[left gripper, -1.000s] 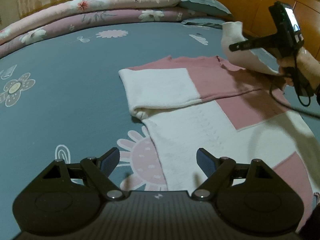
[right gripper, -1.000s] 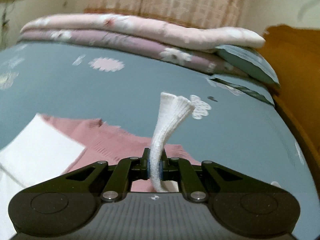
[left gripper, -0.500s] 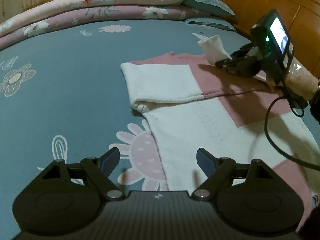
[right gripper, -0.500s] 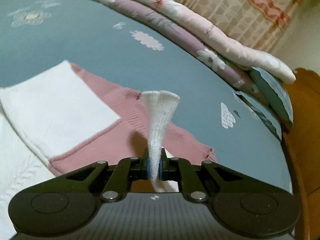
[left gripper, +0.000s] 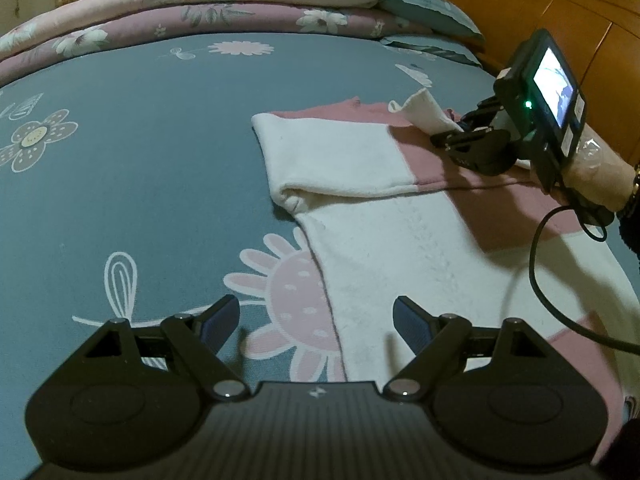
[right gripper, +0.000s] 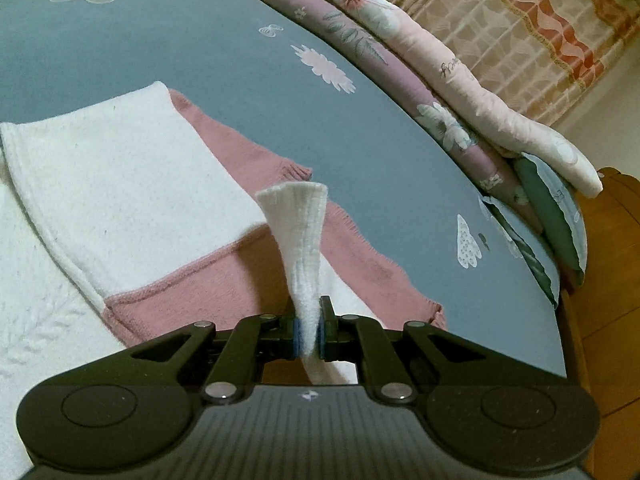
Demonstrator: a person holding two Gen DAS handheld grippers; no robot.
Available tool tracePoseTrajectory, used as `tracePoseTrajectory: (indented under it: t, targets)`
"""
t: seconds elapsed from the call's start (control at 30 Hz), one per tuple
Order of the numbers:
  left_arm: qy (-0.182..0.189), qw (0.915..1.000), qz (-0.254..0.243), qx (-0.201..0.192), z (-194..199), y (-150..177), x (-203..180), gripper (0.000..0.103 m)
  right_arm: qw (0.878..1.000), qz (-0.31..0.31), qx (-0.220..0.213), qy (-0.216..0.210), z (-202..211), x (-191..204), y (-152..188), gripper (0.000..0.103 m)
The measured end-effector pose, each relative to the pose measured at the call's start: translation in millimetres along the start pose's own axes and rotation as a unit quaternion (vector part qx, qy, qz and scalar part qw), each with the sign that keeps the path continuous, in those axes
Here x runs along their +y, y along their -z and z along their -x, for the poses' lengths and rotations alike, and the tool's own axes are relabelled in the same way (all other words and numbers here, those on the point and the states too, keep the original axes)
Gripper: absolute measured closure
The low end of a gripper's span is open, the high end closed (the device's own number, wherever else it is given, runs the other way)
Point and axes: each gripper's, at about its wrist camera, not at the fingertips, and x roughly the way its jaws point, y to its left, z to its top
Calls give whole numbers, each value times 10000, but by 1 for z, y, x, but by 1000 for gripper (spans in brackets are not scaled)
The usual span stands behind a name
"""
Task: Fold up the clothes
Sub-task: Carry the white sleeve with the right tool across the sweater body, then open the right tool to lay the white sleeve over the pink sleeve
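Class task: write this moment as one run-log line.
right gripper: shut on white cuff | left gripper: open, empty | sweater: one sleeve folded | surface: bed

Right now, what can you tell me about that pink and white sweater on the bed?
The sweater is a soft-looking knit in pink and white blocks, lying flat on the grey-blue flowered sheet. One white sleeve is already folded across the pink chest. The other sleeve's ribbed white cuff is pinched in the right gripper and held above the body, its end fanning out. The left gripper hangs open over the sweater's lower edge, not touching it.
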Motion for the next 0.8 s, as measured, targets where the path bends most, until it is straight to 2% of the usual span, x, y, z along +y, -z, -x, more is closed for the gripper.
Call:
tracePoseTrajectory:
  t: [0.17,0.33,0.43,0.57,0.67,0.8]
  targets:
    - [-13,10000,15,-14,1,-2,0,19,9999,-66,-13,-115,4,2,-3,77]
    - [-3,10000,-6,-25,1,-4,-1,19,9969,-412,-19,-675,19,-3,-9,55]
    - [17,10000,-9,-44,1,-6,-2,19,9909,-721,-32,-1136,31,-13,-8,54]
    - [46,10000,13,-69,-1,-10,-3,19,9749,-1370,-104,-1753,50,-37,2,50]
    - [95,9999,53,-98,-2,-15,-5,19,9651,-1847,-123,-1854,64,-63,17,50]
    - [455,9983,269,-251,-2,-31,-9,19,9557,-2388,-64,-1721,80,-98,50,49]
